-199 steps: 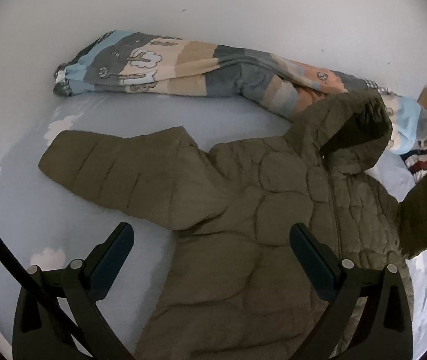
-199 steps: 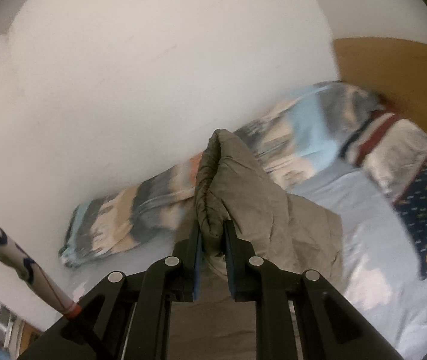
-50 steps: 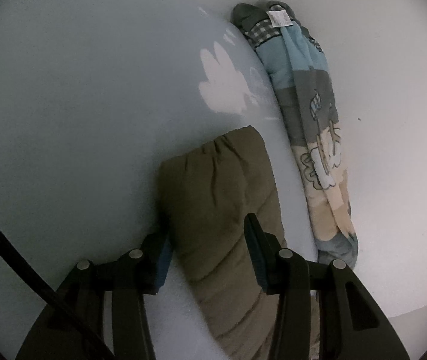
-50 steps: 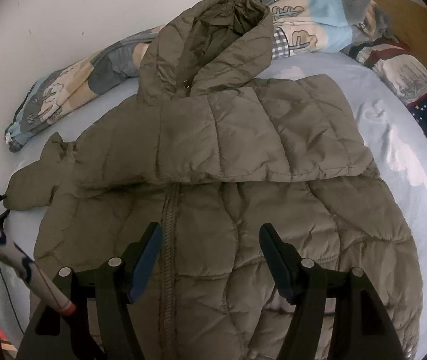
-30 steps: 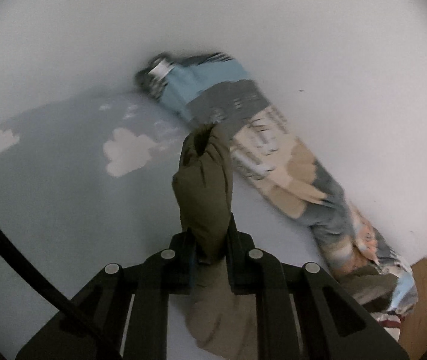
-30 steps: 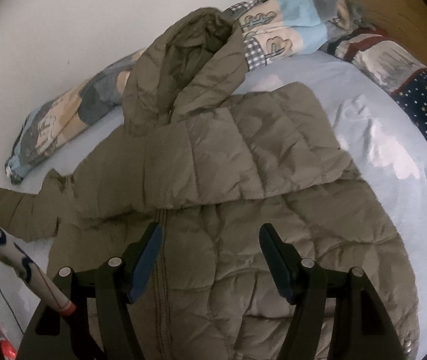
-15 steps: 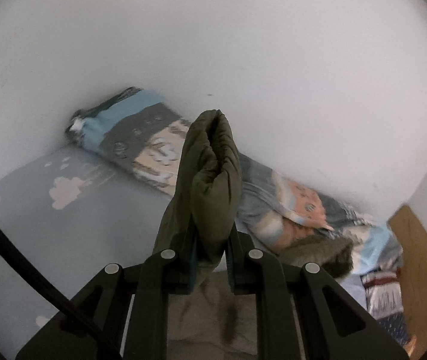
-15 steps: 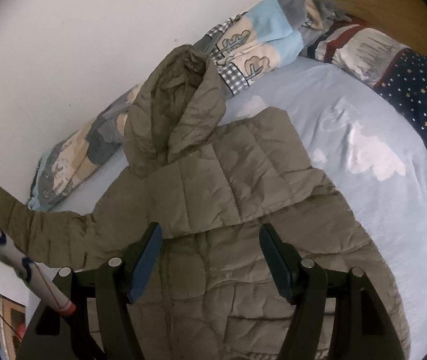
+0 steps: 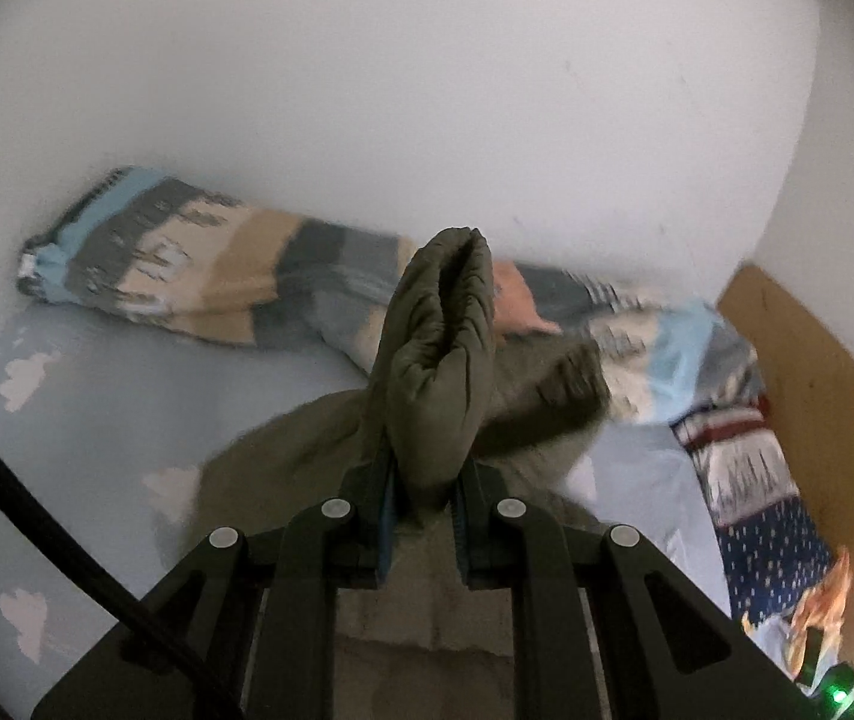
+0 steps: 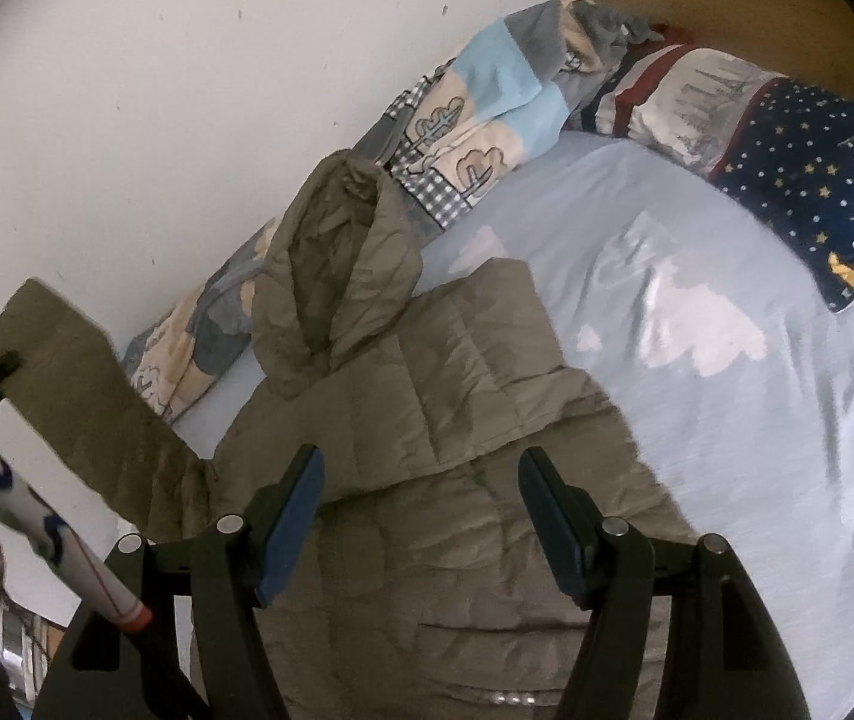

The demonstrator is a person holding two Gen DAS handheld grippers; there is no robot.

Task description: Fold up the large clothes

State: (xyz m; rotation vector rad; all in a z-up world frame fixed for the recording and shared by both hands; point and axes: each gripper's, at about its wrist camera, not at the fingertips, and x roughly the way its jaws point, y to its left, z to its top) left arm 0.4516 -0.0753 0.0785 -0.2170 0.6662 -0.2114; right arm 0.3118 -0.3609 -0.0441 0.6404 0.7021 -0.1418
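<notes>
Left gripper (image 9: 420, 516) is clamped on the jacket's left sleeve (image 9: 439, 360); in the left wrist view the cuff, flat on the bed approx 1.7 s ago, is now lifted up w/ the jacket body (image 9: 282, 450) below on the blue sheet (image 9: 84, 408).

Right wrist view: right gripper (image 10: 420, 516) is spread wide, gripping nothing, hovering over the jacket (image 10: 457, 540). Right sleeve (image 10: 463, 360) already lies across the chest; hood (image 10: 336, 276) points at the wall. Left sleeve (image 10: 78, 384) hangs raised at left, so sleeve fold no. 2 is prob. underway.
</notes>
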